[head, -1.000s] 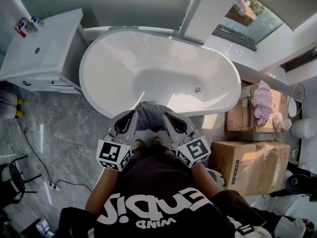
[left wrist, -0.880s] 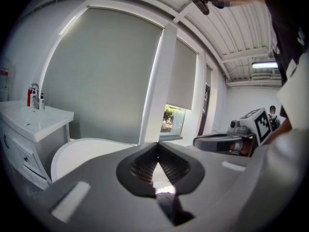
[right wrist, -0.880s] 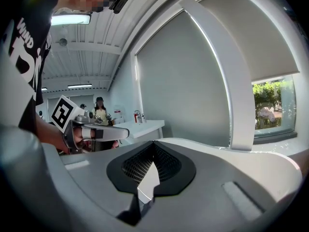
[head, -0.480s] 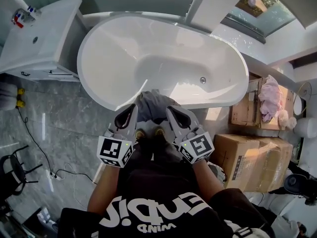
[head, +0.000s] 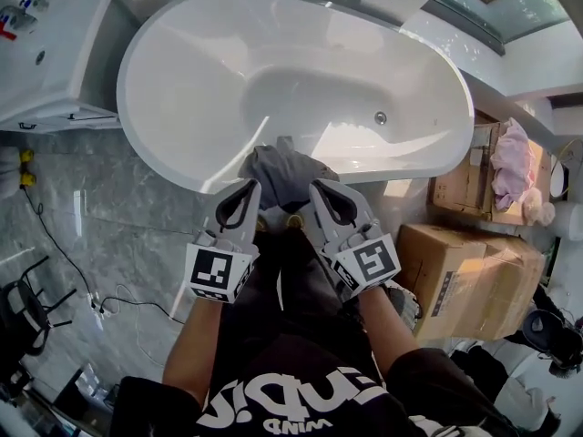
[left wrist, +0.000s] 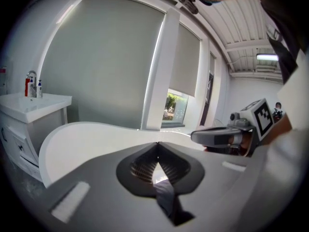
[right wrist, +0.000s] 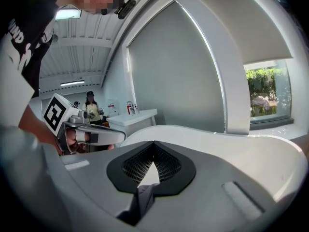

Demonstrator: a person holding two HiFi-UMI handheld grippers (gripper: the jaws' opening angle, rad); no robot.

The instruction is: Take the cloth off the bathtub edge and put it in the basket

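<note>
Vanity (head: 55, 71) is sitting at far left, with the white tub (head: 182, 107) spreading beside it across the top of the head view. At the tub's near edge, the person is reaching in with both tools. The left gripper (head: 244, 194) is biting with its jaws closed on the left side of the grey cloth (head: 281, 173), and a dark fold is showing pinched between the pads in the left gripper view. The cloth is bunching in a heap at the rim, between the two tools; whether it is resting on the edge or hanging clear of it cannot be told. The right gripper (head: 326, 198) is clamping the cloth's right side the same way, jaws together on a dark strip of fabric in its own view. Farther right, cardboard boxes (head: 465, 280) are standing on the floor, one carrying a pink bundle (head: 515, 167). No basket is showing in any view. By this reading the grasp is made and the lift is only starting. Carrying the cloth off, finding the basket and dropping it in are all remaining.
</note>
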